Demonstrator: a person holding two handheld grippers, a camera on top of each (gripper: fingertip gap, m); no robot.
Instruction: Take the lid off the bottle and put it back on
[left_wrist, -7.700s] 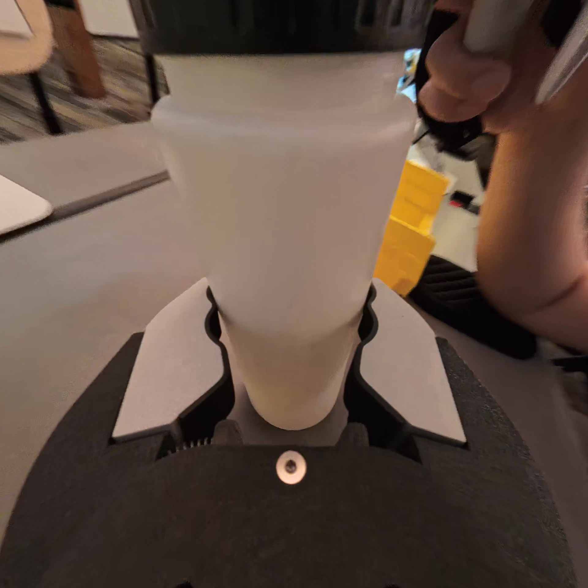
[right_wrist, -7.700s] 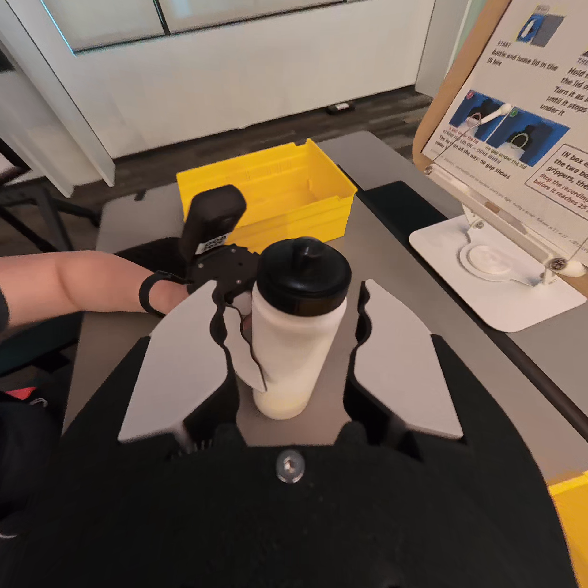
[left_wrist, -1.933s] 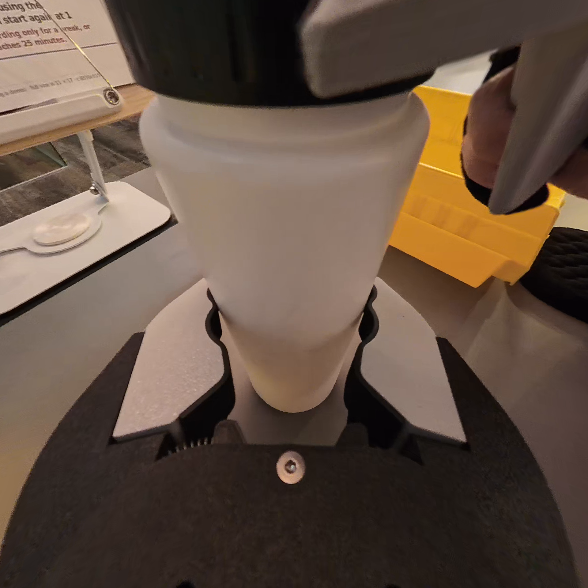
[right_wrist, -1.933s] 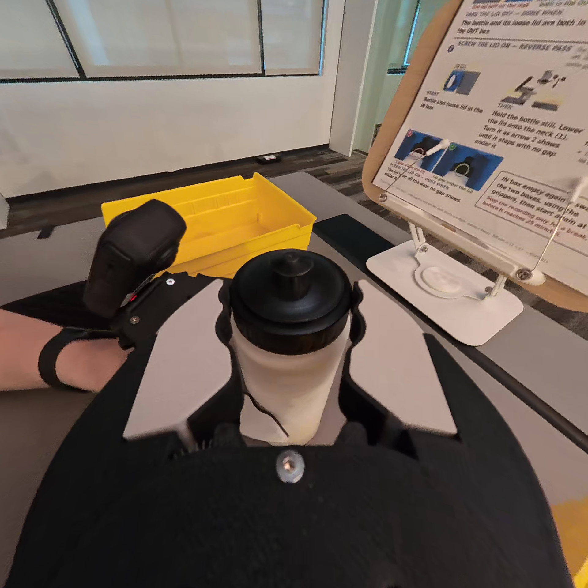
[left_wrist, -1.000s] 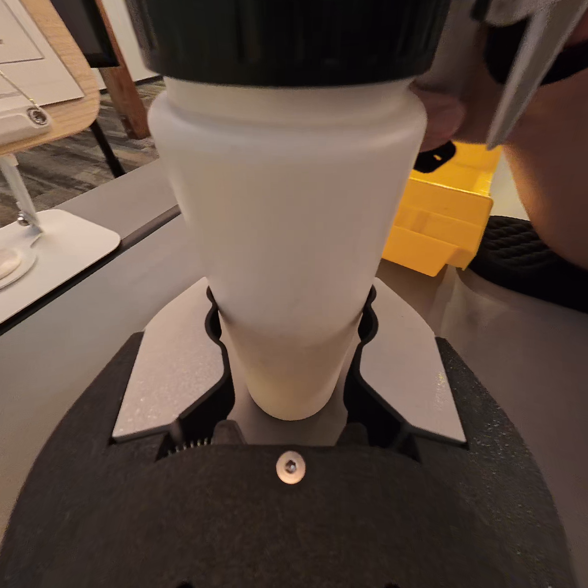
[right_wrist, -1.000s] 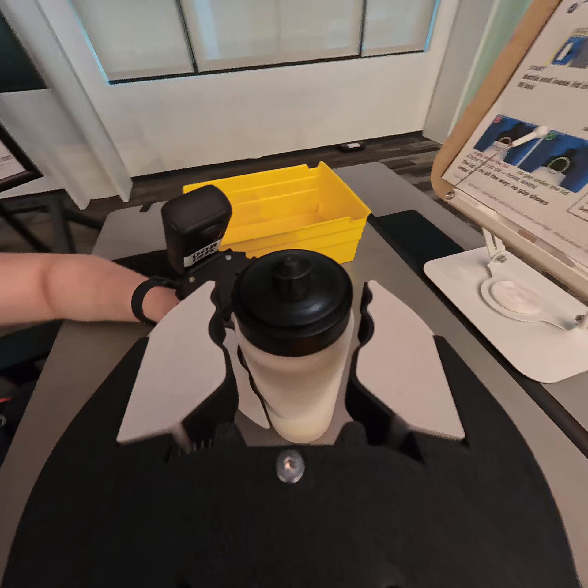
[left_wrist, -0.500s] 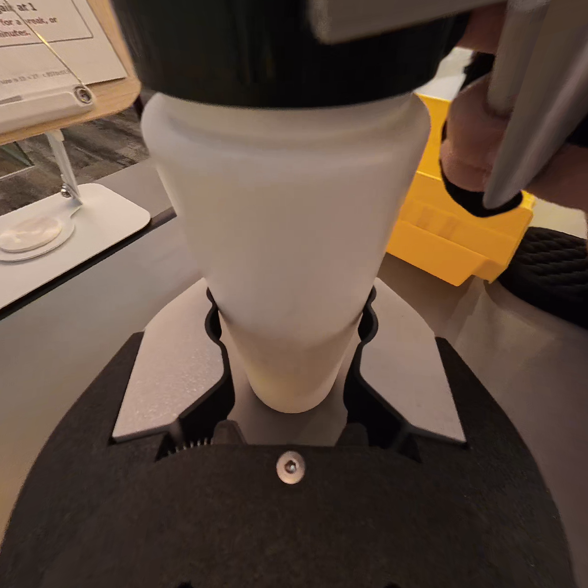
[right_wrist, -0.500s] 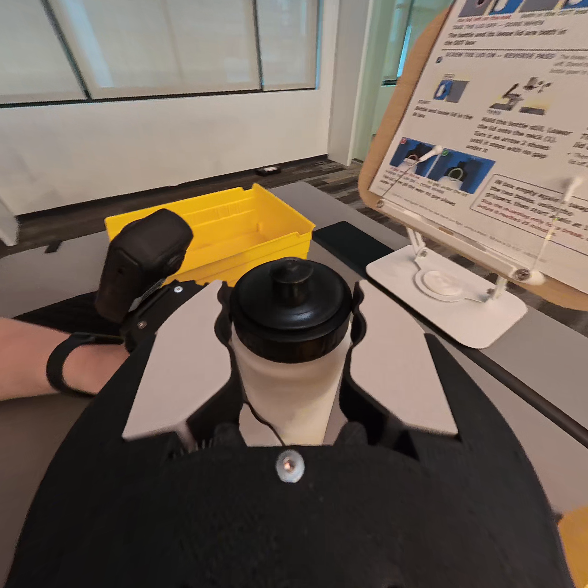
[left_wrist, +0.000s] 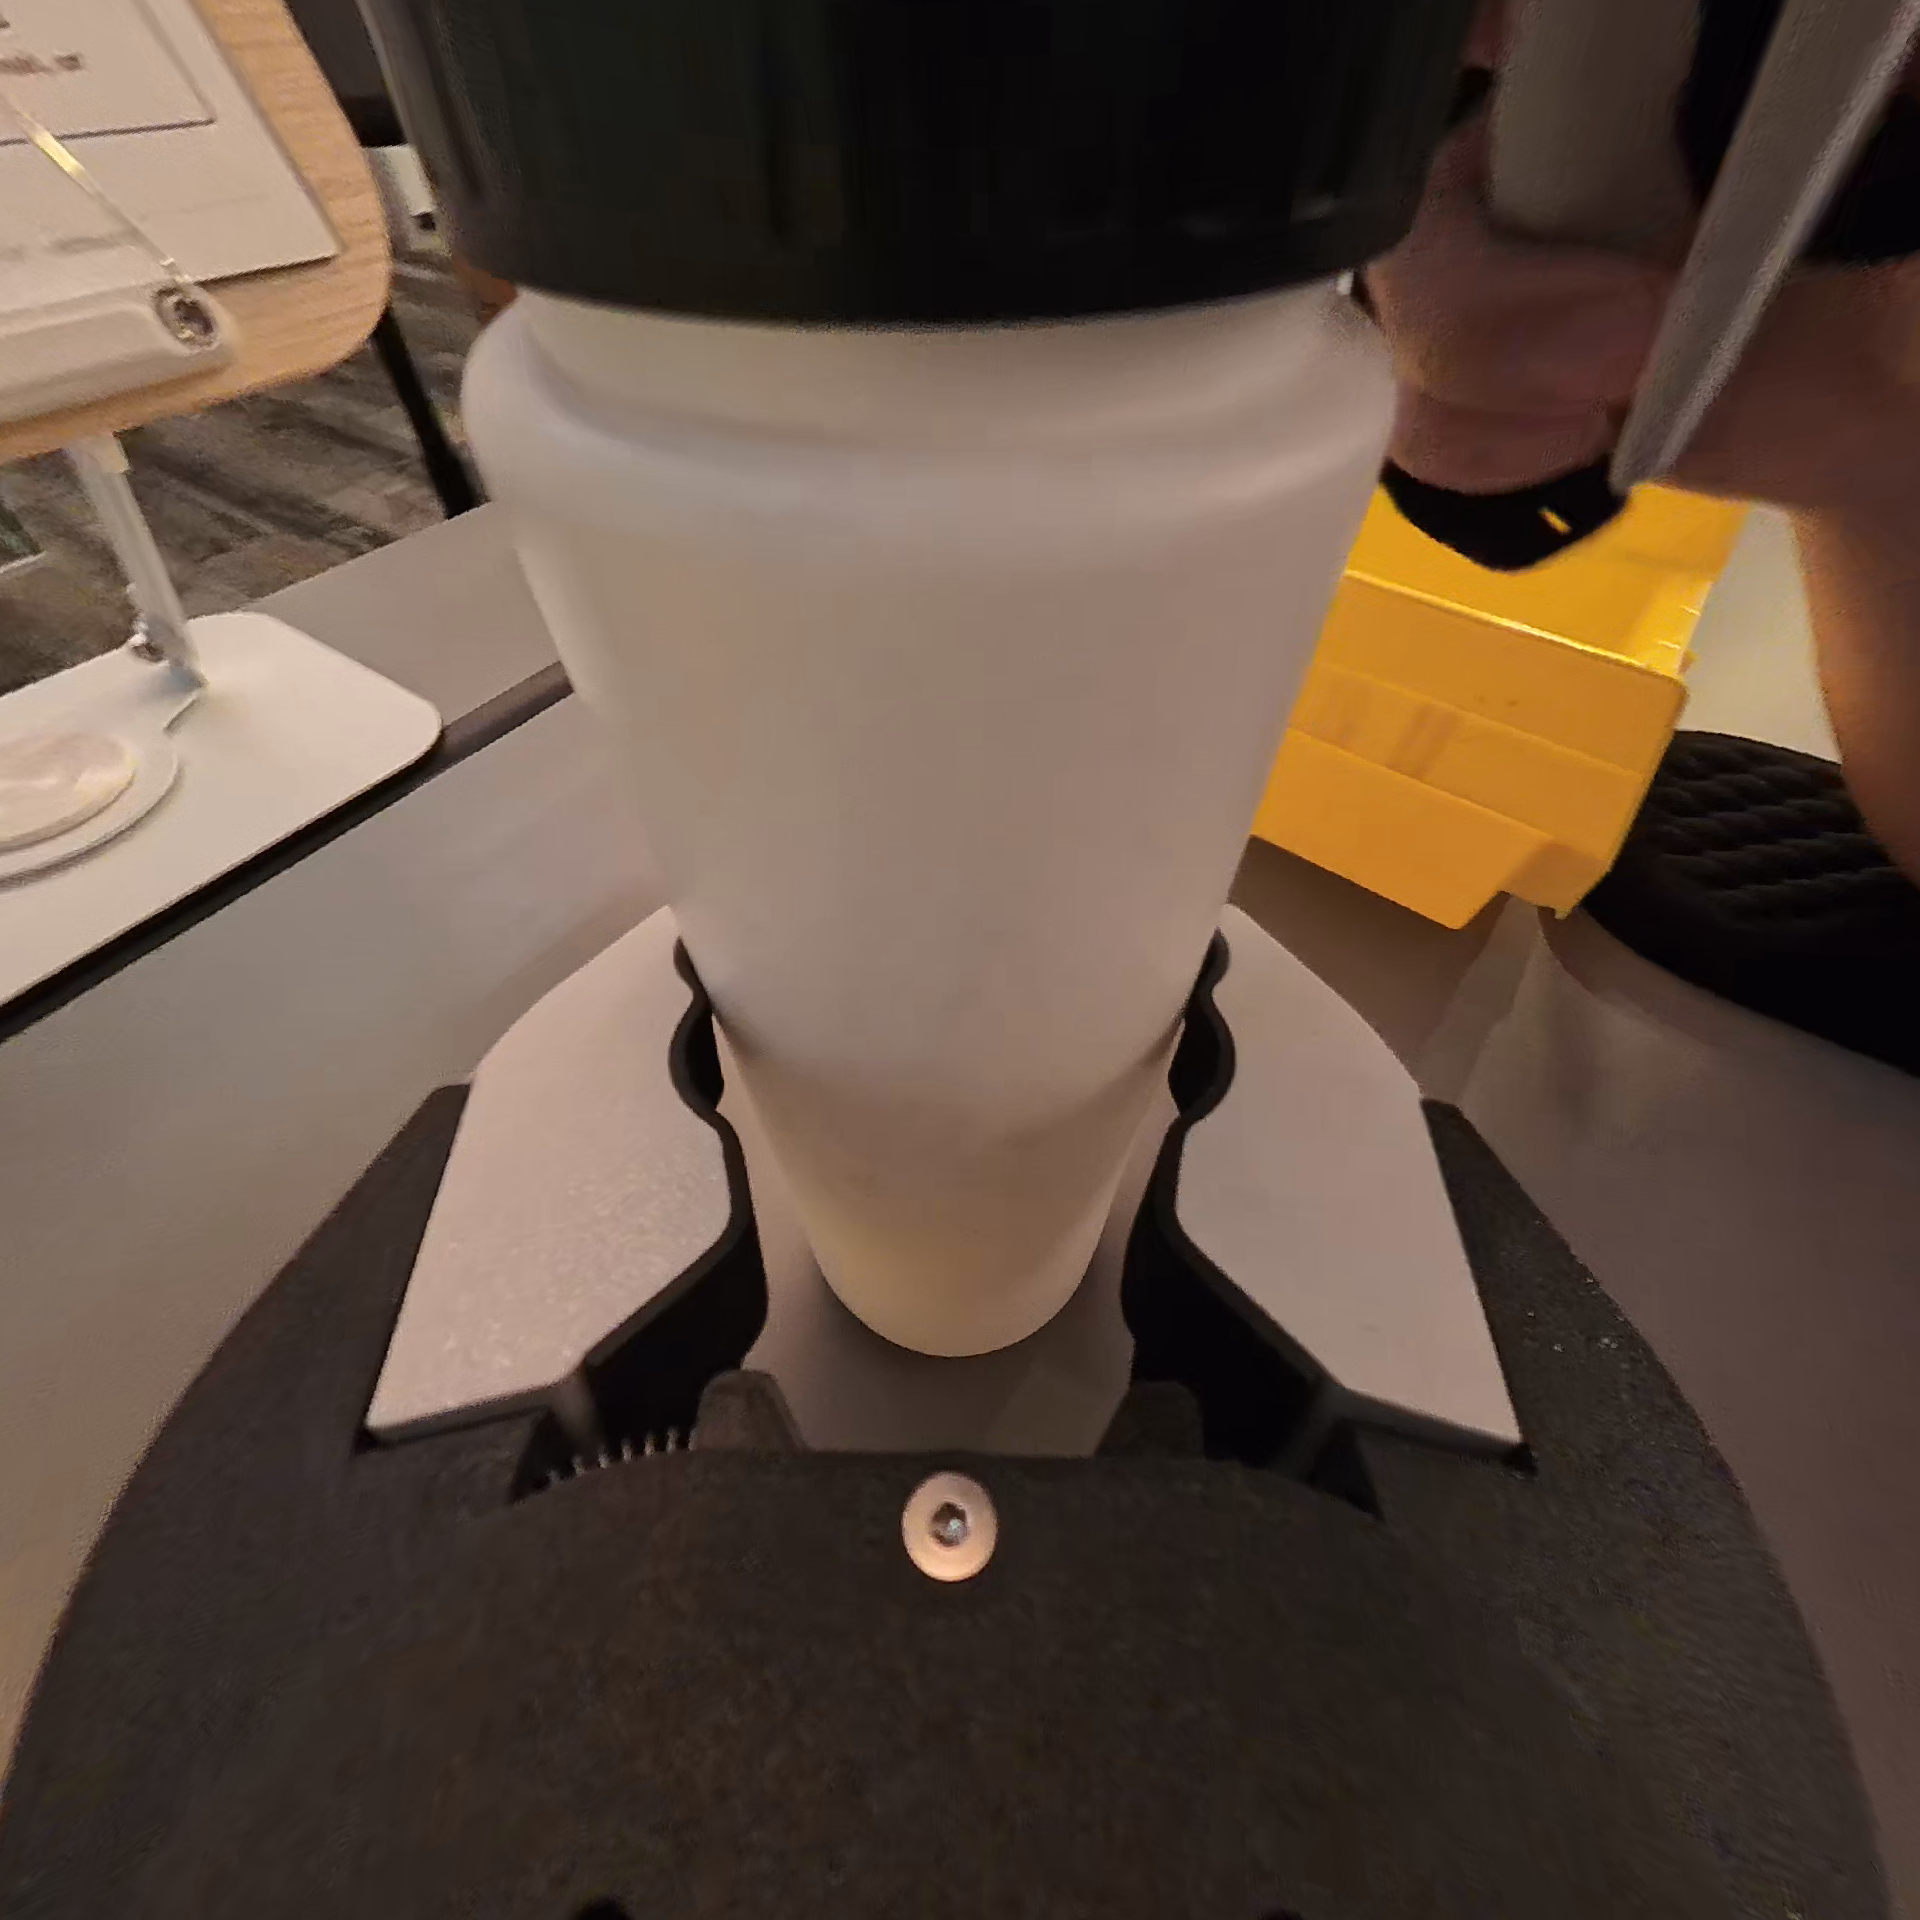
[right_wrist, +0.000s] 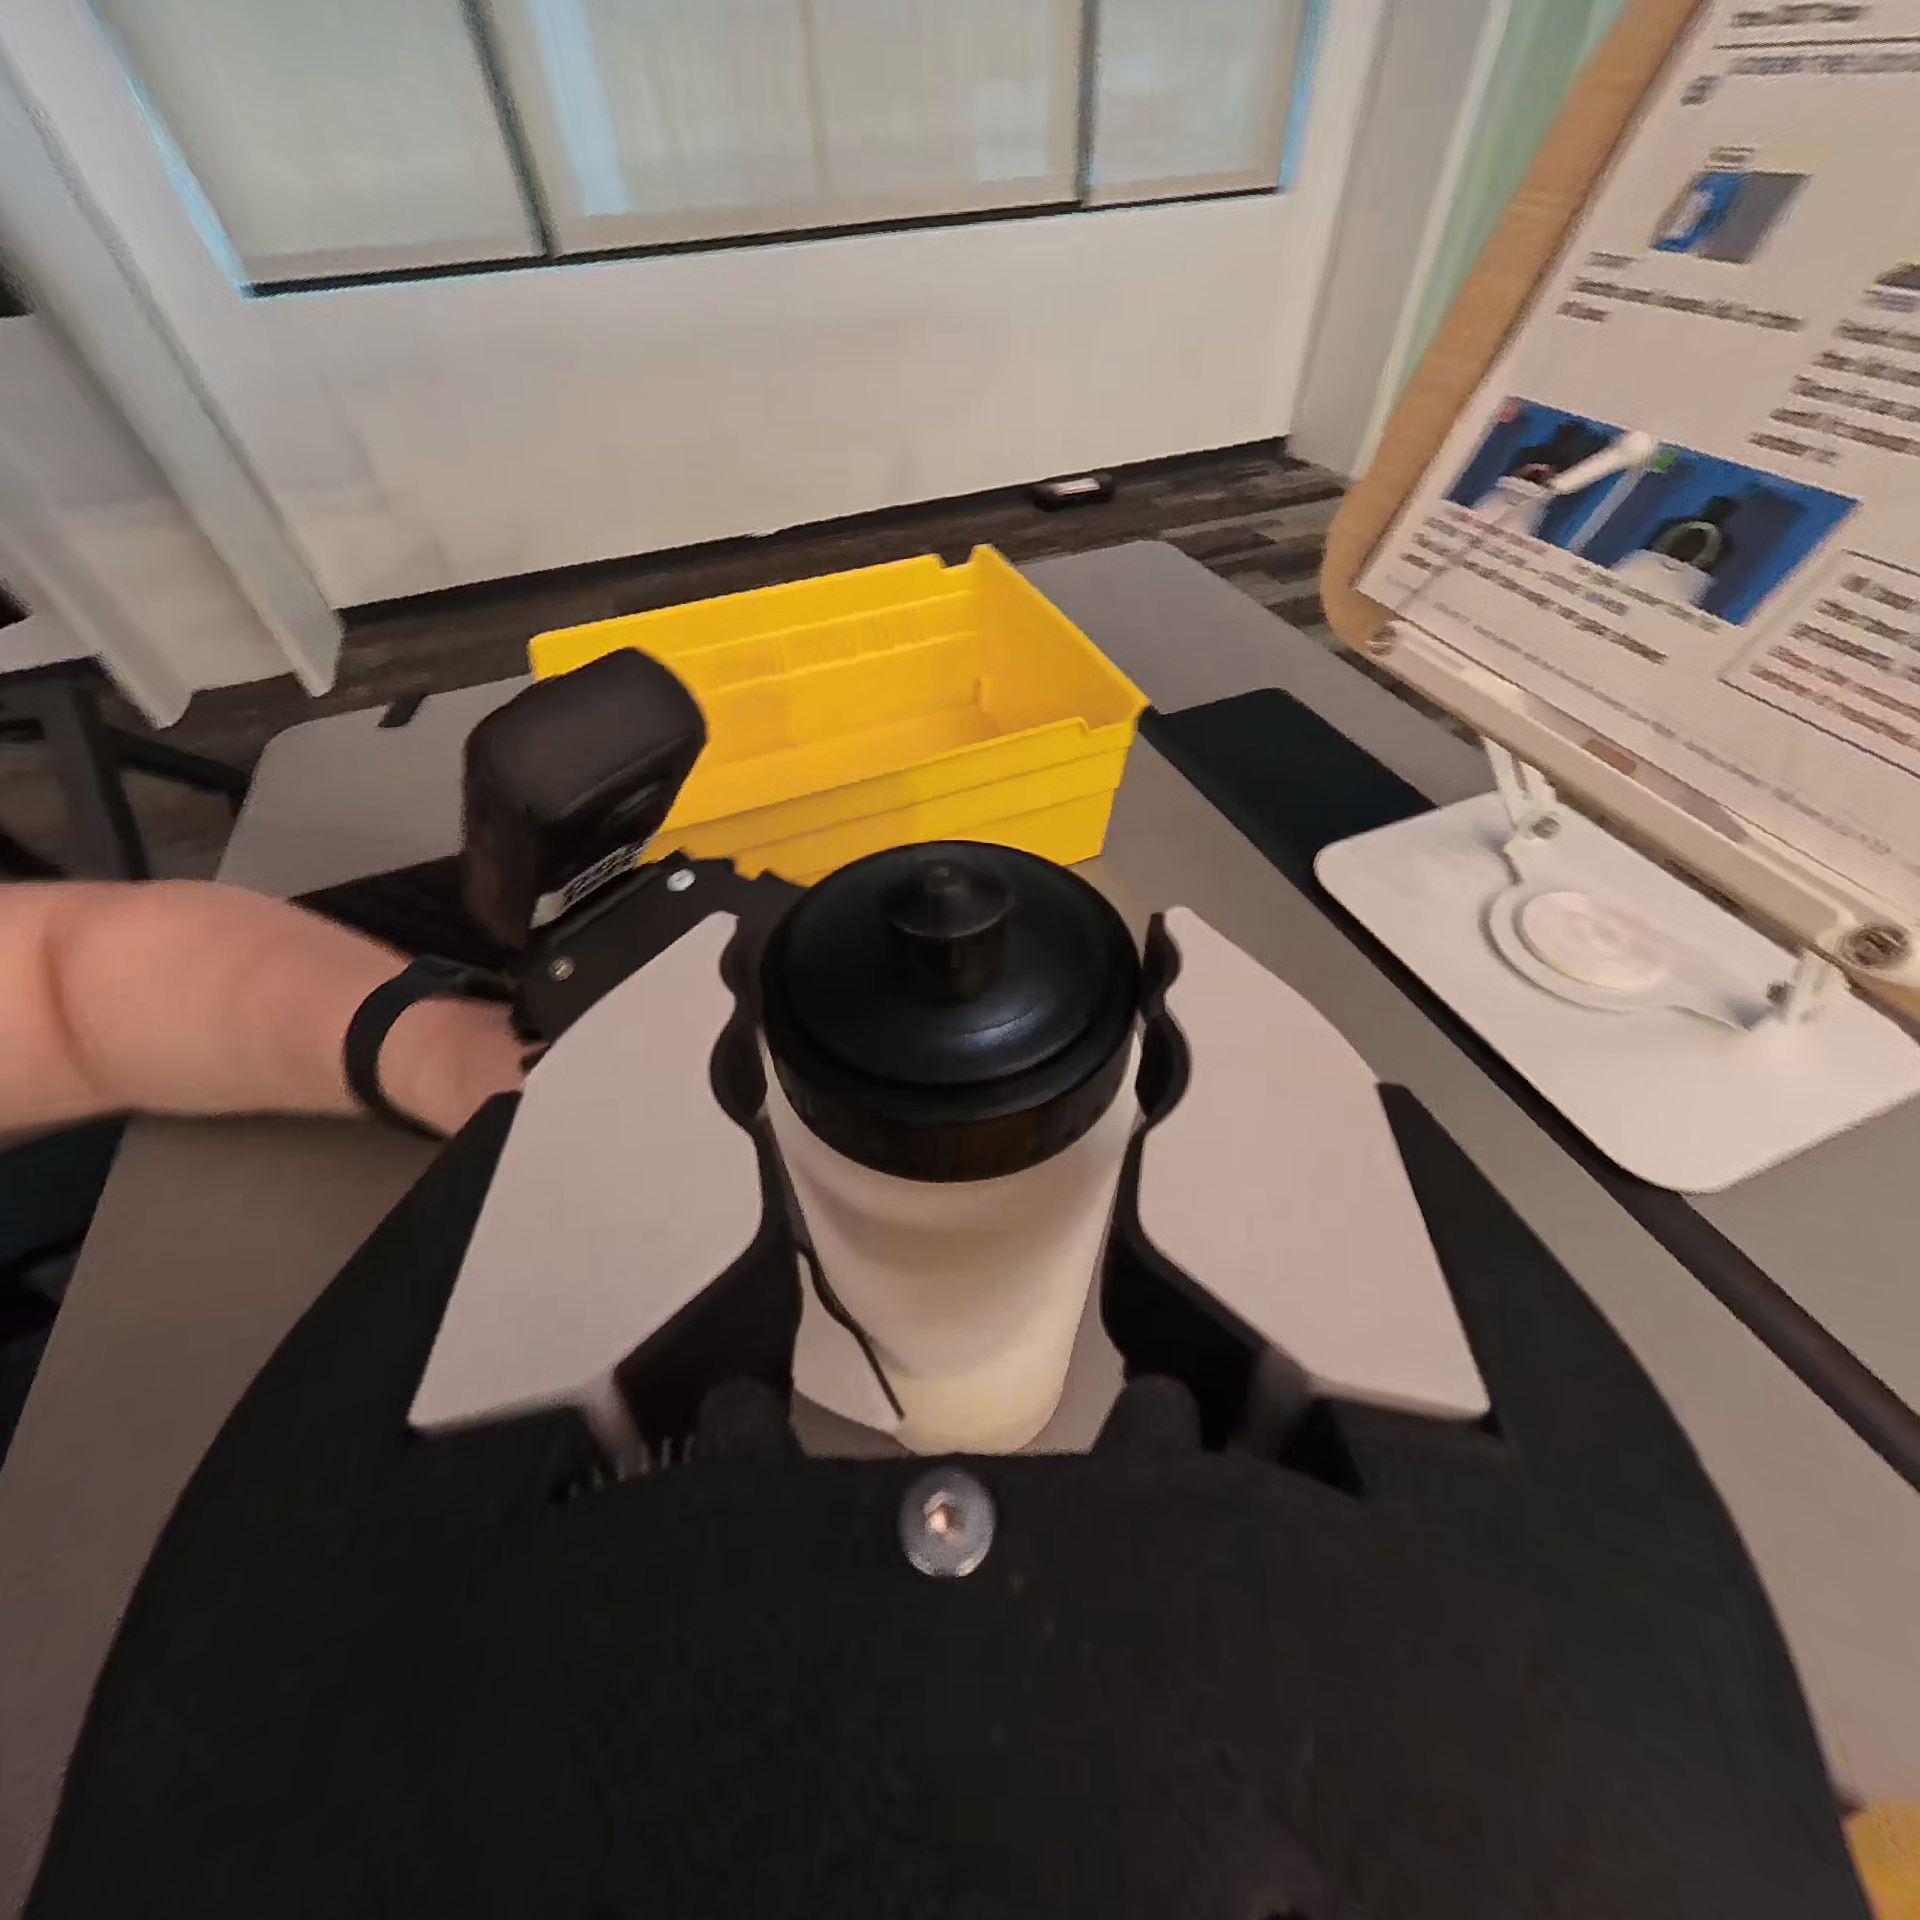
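A white bottle (left_wrist: 935, 779) with a black lid (left_wrist: 935, 156) stands upright on the grey table. My left gripper (left_wrist: 951, 987) is shut on the bottle's lower body. In the right wrist view my right gripper (right_wrist: 945, 935) comes down from above, and its fingers press both sides of the lid (right_wrist: 951, 1018), shut on it. The lid sits on the bottle's neck above the white body (right_wrist: 935, 1268). The left gripper's black body (right_wrist: 582, 790) and the hand holding it show at the left. The right gripper's grey finger (left_wrist: 1745, 208) shows at the top right of the left wrist view.
An empty yellow bin (right_wrist: 831, 707) stands behind the bottle and also shows in the left wrist view (left_wrist: 1475, 748). An instruction board (right_wrist: 1662, 416) on a white stand (right_wrist: 1621, 987) is at the right. A black mat (right_wrist: 1288, 769) lies between bin and stand.
One second ago the right gripper stood open around the lid. It then shut on the lid and has since swung round with it, so the board has slid right in its view. The left gripper keeps hold of the bottle.
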